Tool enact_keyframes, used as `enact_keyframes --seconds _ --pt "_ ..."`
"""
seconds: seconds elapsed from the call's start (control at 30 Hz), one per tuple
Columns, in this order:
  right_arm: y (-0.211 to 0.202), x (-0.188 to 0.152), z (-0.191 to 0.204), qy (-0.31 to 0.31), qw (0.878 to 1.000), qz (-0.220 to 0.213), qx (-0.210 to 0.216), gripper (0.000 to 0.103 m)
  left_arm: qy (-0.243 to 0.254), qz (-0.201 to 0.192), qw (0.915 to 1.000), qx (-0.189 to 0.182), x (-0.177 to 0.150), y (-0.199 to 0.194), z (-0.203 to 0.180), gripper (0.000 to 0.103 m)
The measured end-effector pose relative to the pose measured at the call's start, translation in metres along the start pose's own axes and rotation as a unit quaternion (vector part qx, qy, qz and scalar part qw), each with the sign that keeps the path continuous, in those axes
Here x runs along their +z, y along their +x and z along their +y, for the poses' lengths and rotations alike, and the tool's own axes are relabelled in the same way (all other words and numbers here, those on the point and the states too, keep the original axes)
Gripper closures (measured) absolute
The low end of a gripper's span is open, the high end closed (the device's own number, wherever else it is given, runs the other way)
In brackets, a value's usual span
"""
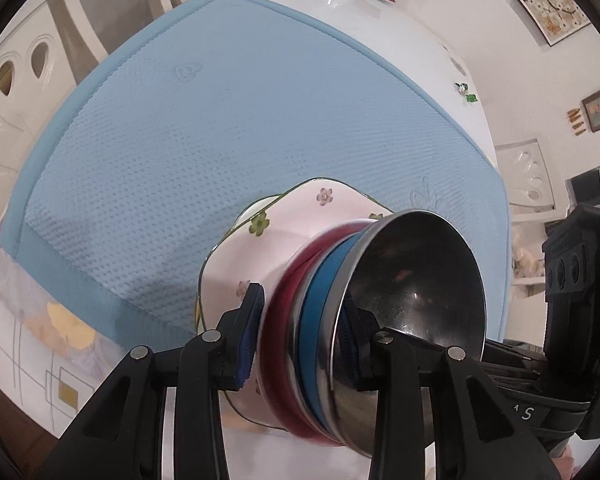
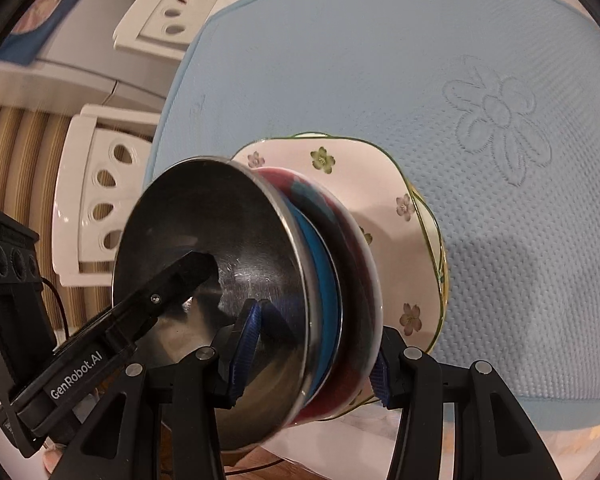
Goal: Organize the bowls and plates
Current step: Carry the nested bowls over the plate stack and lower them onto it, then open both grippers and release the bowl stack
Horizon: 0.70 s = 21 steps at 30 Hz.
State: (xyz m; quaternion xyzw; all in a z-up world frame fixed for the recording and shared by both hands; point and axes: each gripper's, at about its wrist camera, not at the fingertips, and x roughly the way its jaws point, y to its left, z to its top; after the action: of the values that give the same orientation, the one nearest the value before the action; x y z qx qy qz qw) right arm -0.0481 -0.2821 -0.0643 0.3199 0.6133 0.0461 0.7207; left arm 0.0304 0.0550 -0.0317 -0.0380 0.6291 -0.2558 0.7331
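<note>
Stacked dishes [image 1: 340,300] sit clamped between the left gripper [image 1: 300,328] pads in the left wrist view: floral plate [image 1: 260,248], red bowl [image 1: 284,320], blue bowl [image 1: 316,320], steel bowl [image 1: 412,280], above the blue mat [image 1: 220,120]. Seen from the right wrist, the right gripper [image 2: 312,356] grips the same stack's [image 2: 320,280] rims from the opposite edge.

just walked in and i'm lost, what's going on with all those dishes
A person is holding one nested stack of dishes with both tools. The stack is a steel bowl, a blue dish, a red dish and a floral plate beneath. The left tool and right tool are each clamped across the stack's edge from opposite sides. The stack is tilted on its side over a blue mat on the table.
</note>
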Motion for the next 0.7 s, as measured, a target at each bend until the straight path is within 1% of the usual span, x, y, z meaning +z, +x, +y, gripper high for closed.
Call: enact_keyframes --seconds 0.17,0.3,0.33,0.4,0.43,0.47,0.5,0.53,0.57,0.6,0.63,0.67,0.7 --pt "0.004 0.008 0.007 -0.024 1.0 0.009 -0.011 0.055 -0.017 -0.001 0.9998 0.002 -0.002 0.004 0.0 0.07" --pt "0.004 0.01 0.006 -0.038 0.999 0.012 -0.016 0.055 -0.015 0.001 0.9999 0.007 -0.003 0.003 -0.004 0.071" --pt "0.002 0.009 0.006 -0.043 0.999 0.012 -0.017 0.055 -0.011 0.0 0.9998 0.014 -0.003 -0.001 -0.004 0.071" --pt "-0.009 0.003 0.011 -0.063 0.998 0.001 -0.03 0.055 0.01 -0.019 0.9995 0.023 -0.006 -0.019 -0.007 0.072" --pt "-0.015 -0.001 0.013 -0.073 0.997 -0.007 -0.039 0.055 0.025 -0.032 0.9988 0.028 -0.008 -0.031 -0.009 0.07" --pt "-0.028 -0.009 0.017 -0.093 0.994 -0.027 -0.053 0.048 0.045 -0.05 0.997 0.039 -0.012 -0.047 -0.013 0.067" --pt "-0.038 -0.016 0.021 -0.11 0.991 -0.044 -0.063 0.041 0.06 -0.065 0.995 0.046 -0.016 -0.058 -0.016 0.062" --pt "-0.049 -0.025 0.026 -0.131 0.987 -0.068 -0.071 0.019 0.085 -0.09 0.9902 0.065 -0.023 -0.072 -0.021 0.033" --pt "-0.06 -0.036 0.031 -0.151 0.982 -0.094 -0.069 0.0 0.101 -0.109 0.9862 0.074 -0.029 -0.079 -0.023 0.0" --pt "-0.066 -0.043 0.035 -0.163 0.979 -0.107 -0.062 0.0 0.114 -0.124 0.9833 0.068 -0.036 -0.084 -0.023 0.0" --pt "-0.068 -0.051 0.038 -0.177 0.976 -0.111 -0.054 0.0 0.138 -0.122 0.9811 0.059 -0.044 -0.082 -0.026 0.0" --pt "-0.068 -0.059 0.042 -0.194 0.973 -0.117 -0.05 0.0 0.148 -0.109 0.9809 0.064 -0.045 -0.076 -0.026 0.0" --pt "-0.065 -0.064 0.044 -0.205 0.969 -0.124 -0.058 0.0 0.149 -0.1 0.9808 0.076 -0.046 -0.069 -0.026 0.0"
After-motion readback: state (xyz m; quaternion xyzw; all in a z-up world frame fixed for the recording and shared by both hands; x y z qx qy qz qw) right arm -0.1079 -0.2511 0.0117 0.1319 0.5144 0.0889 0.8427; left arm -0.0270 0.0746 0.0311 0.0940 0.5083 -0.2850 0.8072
